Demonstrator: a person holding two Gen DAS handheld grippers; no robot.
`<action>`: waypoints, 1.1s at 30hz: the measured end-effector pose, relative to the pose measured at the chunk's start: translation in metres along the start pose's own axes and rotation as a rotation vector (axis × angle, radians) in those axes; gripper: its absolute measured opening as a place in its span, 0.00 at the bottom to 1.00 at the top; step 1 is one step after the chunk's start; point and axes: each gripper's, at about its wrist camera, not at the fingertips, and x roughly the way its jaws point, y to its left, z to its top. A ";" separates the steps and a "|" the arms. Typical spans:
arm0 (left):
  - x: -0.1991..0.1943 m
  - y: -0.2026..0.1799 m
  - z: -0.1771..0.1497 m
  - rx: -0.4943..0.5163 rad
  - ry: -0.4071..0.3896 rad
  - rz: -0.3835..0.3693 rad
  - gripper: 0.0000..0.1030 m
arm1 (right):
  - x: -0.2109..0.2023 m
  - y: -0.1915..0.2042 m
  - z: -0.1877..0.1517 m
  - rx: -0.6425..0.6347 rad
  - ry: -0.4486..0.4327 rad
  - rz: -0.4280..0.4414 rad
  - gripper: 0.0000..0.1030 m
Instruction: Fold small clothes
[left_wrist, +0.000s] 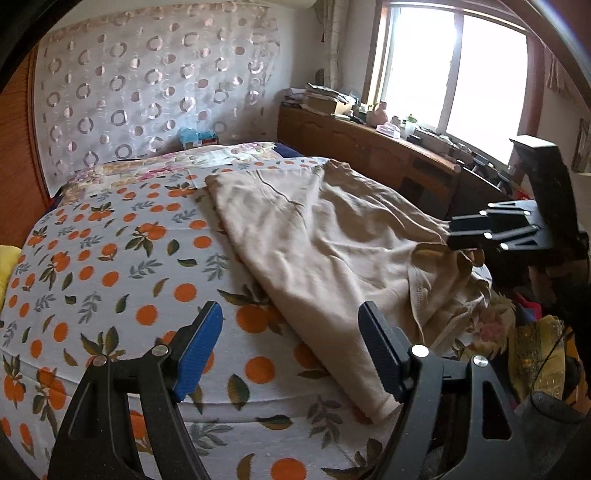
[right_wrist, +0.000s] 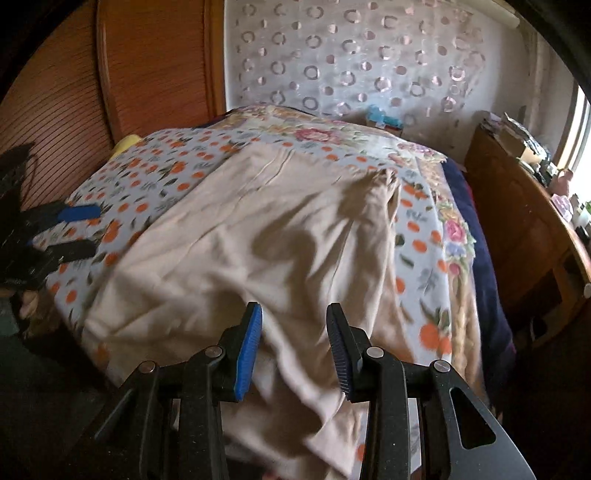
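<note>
The crumpled beige cotton garment (right_wrist: 258, 236) is lying mid-frame across the orange-print bedspread (left_wrist: 110, 266), still unfolded. Left tongs (left_wrist: 291, 354) are gaping wide, empty; right tongs (right_wrist: 294, 350) are standing part-open above its near edge, pinching nothing. Next, probably gripping a hem.

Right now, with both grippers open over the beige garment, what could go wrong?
1. The beige garment is rumpled, and its near edge hangs off the bed; a pull could slide it off.
2. The right gripper hovers above bunched folds, so closing may catch several layers.
3. The left gripper, jaws wide, sits mostly over bedspread and may pinch that instead.
</note>
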 end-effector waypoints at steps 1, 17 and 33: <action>0.001 -0.001 0.000 0.001 0.003 -0.004 0.74 | -0.004 0.002 0.000 -0.003 0.005 -0.001 0.36; 0.009 -0.017 -0.007 0.026 0.035 -0.043 0.74 | -0.048 0.001 -0.024 -0.003 -0.036 -0.035 0.03; 0.020 -0.025 -0.010 0.038 0.084 -0.052 0.74 | -0.052 0.013 -0.033 0.030 -0.050 -0.030 0.13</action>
